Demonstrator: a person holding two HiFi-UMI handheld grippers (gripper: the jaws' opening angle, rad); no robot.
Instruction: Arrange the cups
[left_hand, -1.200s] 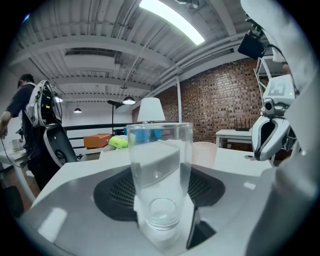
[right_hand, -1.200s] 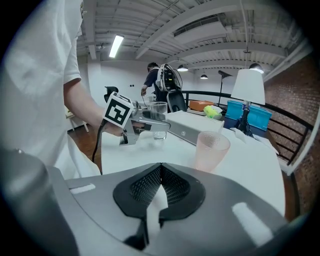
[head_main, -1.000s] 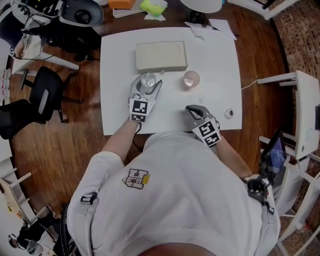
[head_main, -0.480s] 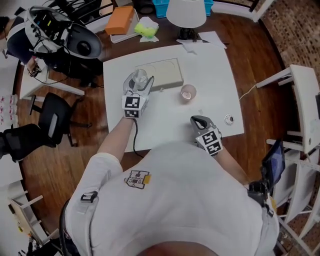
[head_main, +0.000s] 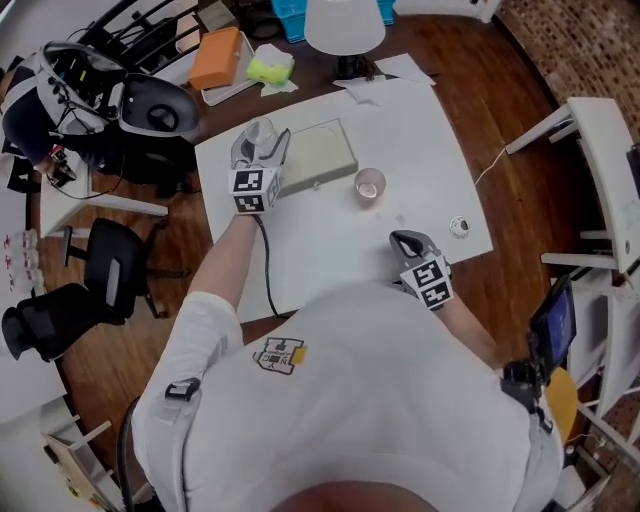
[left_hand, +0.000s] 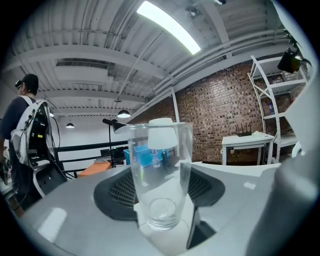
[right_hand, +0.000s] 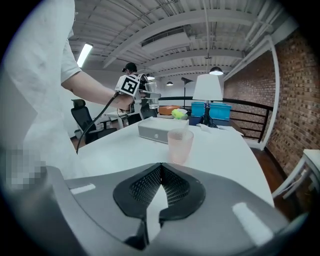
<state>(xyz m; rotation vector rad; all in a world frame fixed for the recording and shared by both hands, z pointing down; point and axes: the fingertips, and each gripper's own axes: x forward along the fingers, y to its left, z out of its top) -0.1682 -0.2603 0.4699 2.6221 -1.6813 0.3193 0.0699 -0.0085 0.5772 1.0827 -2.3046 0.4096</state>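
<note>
My left gripper (head_main: 266, 138) is shut on a clear glass cup (head_main: 263, 131), held upright in the air over the left end of the beige box (head_main: 322, 155). In the left gripper view the clear glass cup (left_hand: 159, 175) stands between the pads, above the table. A pink translucent cup (head_main: 369, 185) stands on the white table (head_main: 330, 245) in front of the box. My right gripper (head_main: 402, 240) is shut and empty near the table's front edge. The right gripper view shows the pink cup (right_hand: 180, 145) just ahead of the right gripper (right_hand: 157, 187), with the box (right_hand: 159, 131) behind it.
A small round object (head_main: 459, 226) lies near the table's right edge. A lamp (head_main: 344, 22), papers (head_main: 388, 68), an orange item (head_main: 215, 58) and a yellow-green item (head_main: 268, 68) are at the far side. Office chairs (head_main: 115, 265) stand left, a white shelf (head_main: 610, 170) right.
My left gripper has carried the clear glass up and away from me, from the table in front of the box to over the box's left end. The right gripper has barely shifted.
</note>
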